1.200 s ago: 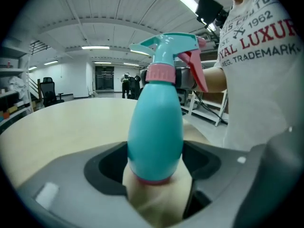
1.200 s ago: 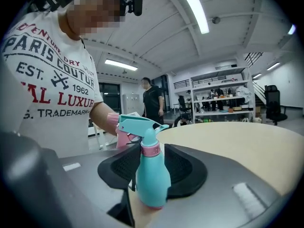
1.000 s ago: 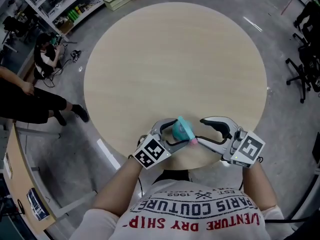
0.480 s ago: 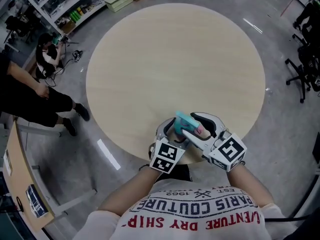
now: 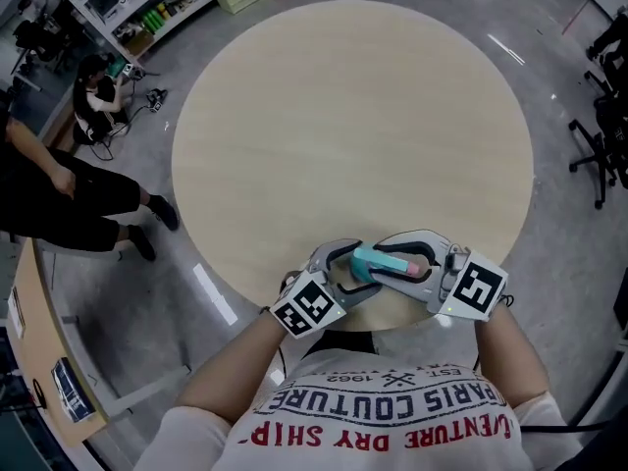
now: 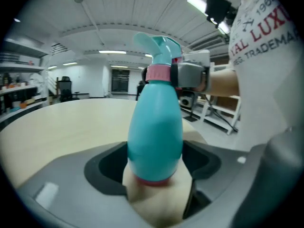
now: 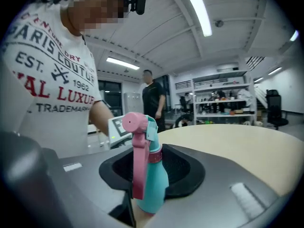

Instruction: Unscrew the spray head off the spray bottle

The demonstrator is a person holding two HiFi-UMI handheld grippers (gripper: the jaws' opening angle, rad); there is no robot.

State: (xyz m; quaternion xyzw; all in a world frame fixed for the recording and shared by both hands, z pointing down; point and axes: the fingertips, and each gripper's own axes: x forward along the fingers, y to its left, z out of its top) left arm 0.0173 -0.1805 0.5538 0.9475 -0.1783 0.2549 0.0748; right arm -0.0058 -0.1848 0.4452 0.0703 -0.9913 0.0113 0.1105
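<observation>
left gripper: on bottle | right gripper (opposite): jaws closing round spray head

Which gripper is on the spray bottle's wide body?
The left gripper: its jaws clamp the spray bottle by the teal body; the right gripper is closing its jaws round the pink collar.
</observation>
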